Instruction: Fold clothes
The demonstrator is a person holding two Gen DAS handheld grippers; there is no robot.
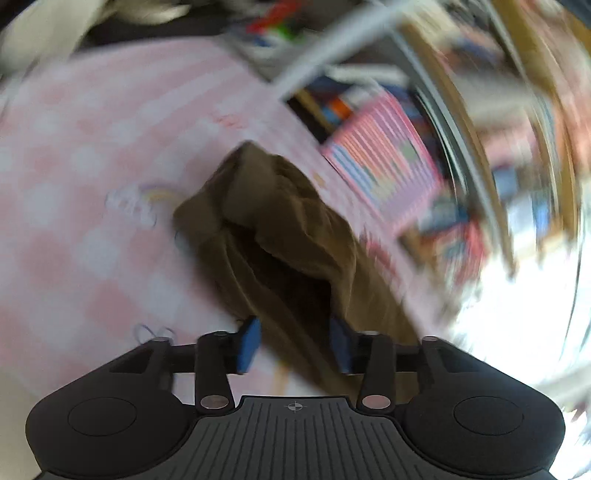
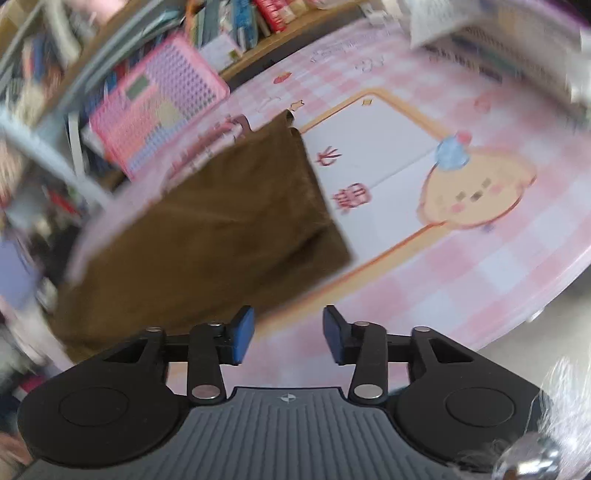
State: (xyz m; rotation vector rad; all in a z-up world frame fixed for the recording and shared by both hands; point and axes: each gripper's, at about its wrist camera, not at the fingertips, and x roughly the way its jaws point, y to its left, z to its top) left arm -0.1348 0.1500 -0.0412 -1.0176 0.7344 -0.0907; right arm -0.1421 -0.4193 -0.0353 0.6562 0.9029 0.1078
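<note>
A brown garment lies bunched on the pink checked table mat, near the mat's right edge in the blurred left wrist view. My left gripper is open. The cloth's near end runs down between its blue pads, and neither pad presses on it. In the right wrist view the same brown garment lies folded flat at the mat's left side, partly over the edge. My right gripper stands open just in front of the cloth's near edge, with only the mat between its pads.
A pink perforated basket stands off the mat's far left edge, also the pink basket in the left view. Behind it are shelves of books. A cartoon print marks the mat's middle. White fluffy fabric shows at bottom right.
</note>
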